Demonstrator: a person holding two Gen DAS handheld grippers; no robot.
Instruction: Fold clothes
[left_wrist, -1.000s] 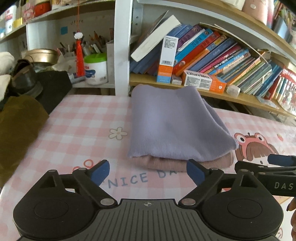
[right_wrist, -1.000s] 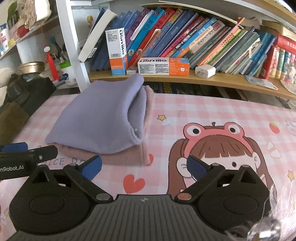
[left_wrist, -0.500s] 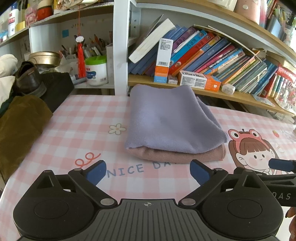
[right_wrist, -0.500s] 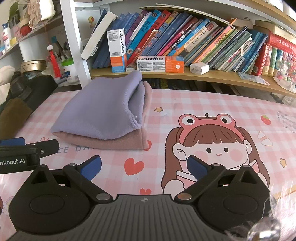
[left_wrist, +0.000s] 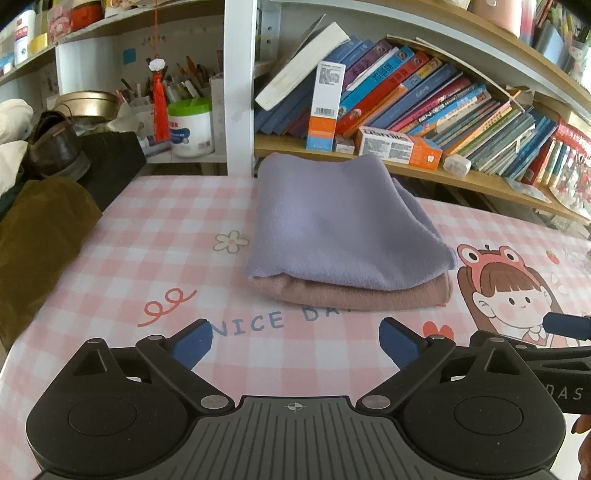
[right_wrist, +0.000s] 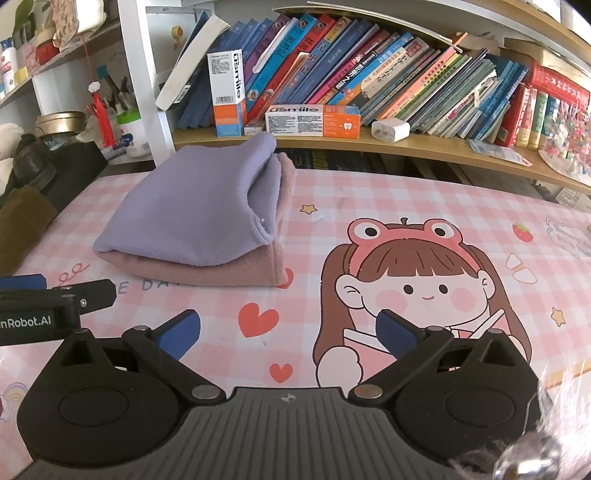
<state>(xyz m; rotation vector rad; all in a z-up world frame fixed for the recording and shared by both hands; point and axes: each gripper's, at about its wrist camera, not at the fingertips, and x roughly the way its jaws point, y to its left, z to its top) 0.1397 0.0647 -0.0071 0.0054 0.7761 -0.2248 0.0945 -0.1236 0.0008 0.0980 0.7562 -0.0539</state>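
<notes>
While both grippers hang low over the near edge of the tabletop (left_wrist: 110, 236), the folded stack lies ahead of them toward the bookshelf (right_wrist: 369, 142), apart from either; the lilac garment (left_wrist: 332, 221) rests on the pink garment (left_wrist: 354, 295). The left gripper (left_wrist: 295, 341) has its fingers spread and empty, the stack straight in front; the right gripper (right_wrist: 288, 330), likewise spread and empty, has it ahead and to its left, so the left looks nearer. The stack's long axis seems to run away toward the shelf.
</notes>
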